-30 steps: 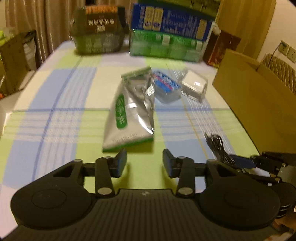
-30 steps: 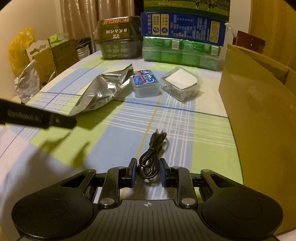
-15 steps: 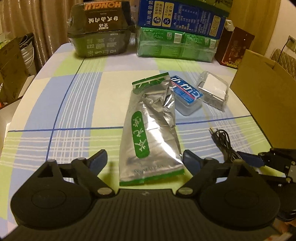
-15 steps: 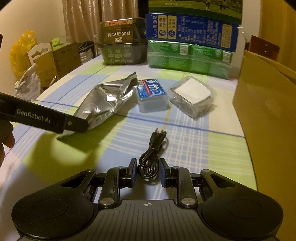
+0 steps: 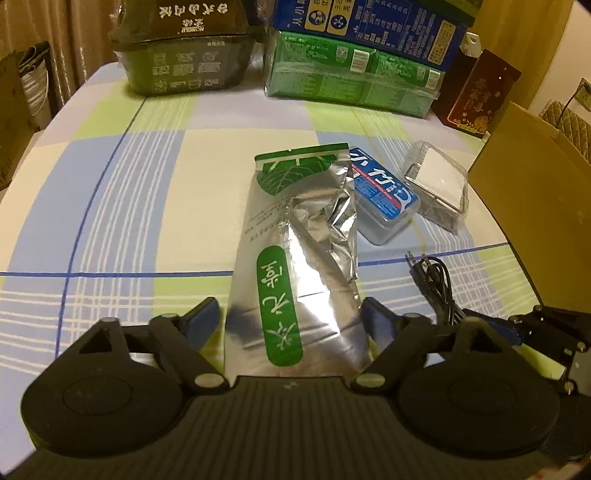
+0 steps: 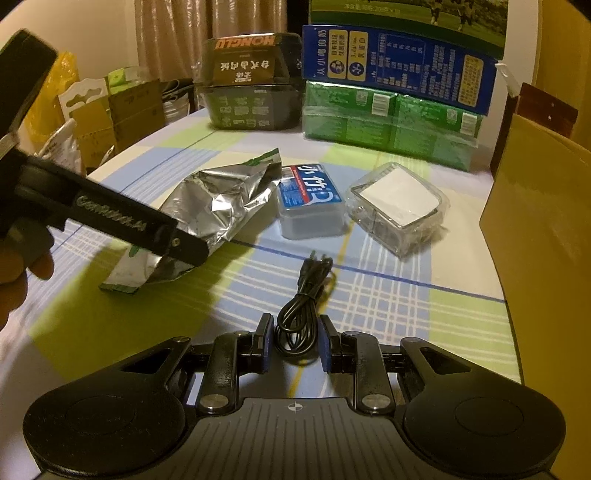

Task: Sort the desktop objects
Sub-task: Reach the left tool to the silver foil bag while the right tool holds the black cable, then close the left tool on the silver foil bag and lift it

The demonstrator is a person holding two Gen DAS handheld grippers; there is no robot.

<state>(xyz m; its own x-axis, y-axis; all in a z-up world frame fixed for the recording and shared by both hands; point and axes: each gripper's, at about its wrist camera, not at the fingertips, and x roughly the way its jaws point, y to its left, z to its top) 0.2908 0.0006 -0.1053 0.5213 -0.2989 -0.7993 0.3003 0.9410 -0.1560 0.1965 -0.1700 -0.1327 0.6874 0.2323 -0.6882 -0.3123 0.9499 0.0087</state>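
Observation:
A silver foil bag with a green label (image 5: 295,258) lies flat on the checked tablecloth. My left gripper (image 5: 291,317) is open wide, with the bag's near end between its fingers, neither pad clearly touching it. In the right wrist view one of these fingers (image 6: 184,247) hangs over the bag (image 6: 221,206). My right gripper (image 6: 294,332) is shut on a coiled black cable (image 6: 299,317), whose plugs point away from me. Beyond it are a blue-labelled plastic box (image 6: 310,203) and a clear plastic case (image 6: 399,203).
An open cardboard box (image 6: 539,258) stands along the table's right side. At the back are a dark food box (image 5: 184,62), green packs (image 5: 351,77) and a blue carton (image 5: 369,22). A person's hand (image 6: 14,288) holds the left gripper.
My left gripper has opened wide and moved forward until the foil bag's near end lies between its fingers. The right gripper has shifted slightly forward with the cable in it.

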